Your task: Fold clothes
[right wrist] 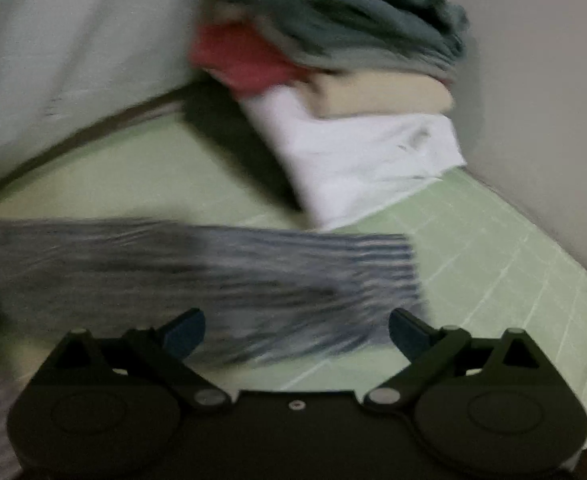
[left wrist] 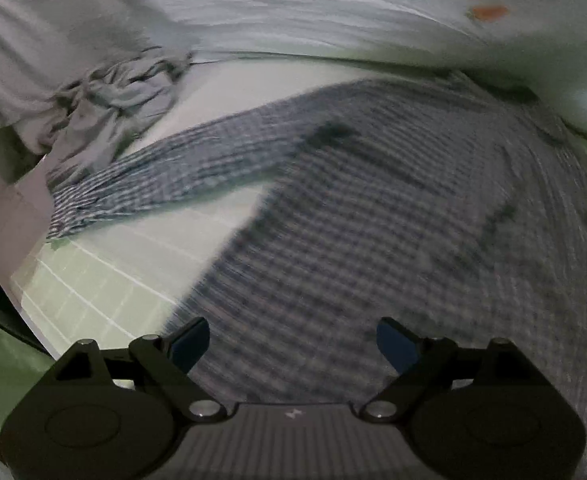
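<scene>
With both my grippers, left and right, spread wide and holding nothing, the checked shirt lies on the mat, sleeve out; a shallow pinch could slip or bunch it

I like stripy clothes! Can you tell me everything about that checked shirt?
The checked shirt is thin woven cloth in small blue-grey and white checks. It lies spread flat on the green gridded mat, one long sleeve stretched sideways toward a crumpled grey garment. It looks unfolded. Both open grippers hover above it, holding nothing.
</scene>
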Tool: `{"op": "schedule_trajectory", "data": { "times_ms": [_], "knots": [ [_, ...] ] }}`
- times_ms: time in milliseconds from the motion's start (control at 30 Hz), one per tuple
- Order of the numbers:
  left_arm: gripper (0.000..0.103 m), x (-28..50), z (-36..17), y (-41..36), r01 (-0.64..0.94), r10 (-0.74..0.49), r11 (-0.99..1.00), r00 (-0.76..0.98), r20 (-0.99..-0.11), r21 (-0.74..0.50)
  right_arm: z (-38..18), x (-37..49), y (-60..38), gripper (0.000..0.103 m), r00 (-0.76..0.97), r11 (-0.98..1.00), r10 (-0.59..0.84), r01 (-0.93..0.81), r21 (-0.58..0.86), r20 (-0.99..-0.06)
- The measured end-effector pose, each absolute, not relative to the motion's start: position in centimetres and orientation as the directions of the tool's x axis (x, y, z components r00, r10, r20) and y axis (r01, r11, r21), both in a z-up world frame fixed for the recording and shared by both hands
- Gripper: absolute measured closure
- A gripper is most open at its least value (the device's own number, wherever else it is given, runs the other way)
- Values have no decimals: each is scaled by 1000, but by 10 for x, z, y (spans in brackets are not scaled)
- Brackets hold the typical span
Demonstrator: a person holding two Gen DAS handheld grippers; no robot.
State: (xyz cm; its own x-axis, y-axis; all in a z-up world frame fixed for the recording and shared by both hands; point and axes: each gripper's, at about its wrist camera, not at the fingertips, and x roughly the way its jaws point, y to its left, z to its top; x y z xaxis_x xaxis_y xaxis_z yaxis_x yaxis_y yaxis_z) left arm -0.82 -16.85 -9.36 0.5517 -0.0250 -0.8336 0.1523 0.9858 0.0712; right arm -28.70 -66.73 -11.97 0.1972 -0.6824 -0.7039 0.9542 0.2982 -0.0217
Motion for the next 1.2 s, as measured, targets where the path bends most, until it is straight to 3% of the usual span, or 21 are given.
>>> {"op": "schedule_trajectory", "data": {
  "times_ms": [233,600,1033,1133,1200],
  "knots": [
    [12,53,-94,-92,13,-18,1000,567,-824,-13,-124,-224,-543,3,329,443,-594,895,43,-734],
    [12,129,-118,25,-190,45,979,539,-841,-69,-127,-156,-444,3,314,552,-557,832,-60,-769],
    [12,175,-135,54,-120,23,992,540,-842,-49,-120,-132,-403,3,253,522,-587,844,-120,-769],
    [19,180,-139,53,-102,8,993,535,-845,-55,-118,-133,-400,3,241,519,-590,844,-134,-770],
    [33,181,-142,53,-103,17,994,527,-849,-44,-118,-133,-398,3,232,516,-593,845,-142,-771]
  ]
}}
